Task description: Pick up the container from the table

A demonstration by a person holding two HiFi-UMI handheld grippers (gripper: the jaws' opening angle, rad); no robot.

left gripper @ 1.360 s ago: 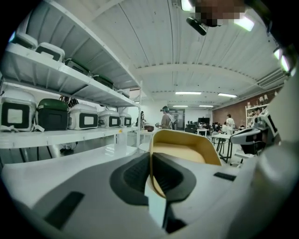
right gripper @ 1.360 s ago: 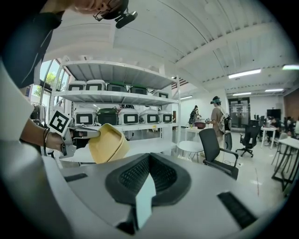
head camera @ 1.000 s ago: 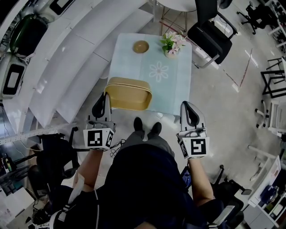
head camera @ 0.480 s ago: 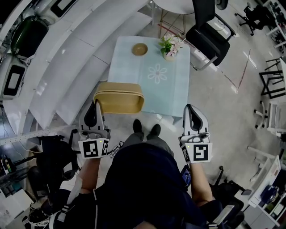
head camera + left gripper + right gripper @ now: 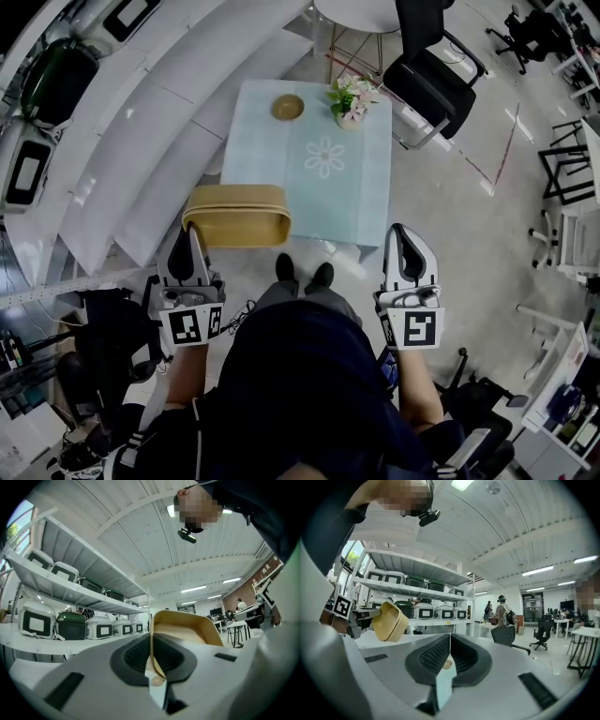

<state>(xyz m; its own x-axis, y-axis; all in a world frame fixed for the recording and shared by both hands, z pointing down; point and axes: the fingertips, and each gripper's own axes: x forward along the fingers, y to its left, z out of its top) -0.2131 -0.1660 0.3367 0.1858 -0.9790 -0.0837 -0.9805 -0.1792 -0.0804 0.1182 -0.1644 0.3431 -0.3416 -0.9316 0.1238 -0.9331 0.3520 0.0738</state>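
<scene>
In the head view, the left gripper (image 5: 190, 246) pinches the near rim of a tan, rounded-rectangular container (image 5: 236, 216), which hangs over the near left corner of the pale blue table (image 5: 361, 202). The right gripper (image 5: 406, 246) is beside the table's near right corner, well apart from the container. A small brown bowl (image 5: 288, 107) and a flower pot (image 5: 351, 99) stand at the table's far end.

In the left gripper view, the jaws are clamped on the container's thin wall.

In the right gripper view, the jaws are pressed together with nothing between them. The container shows at left, tilted in the air before shelving (image 5: 417, 590).
</scene>
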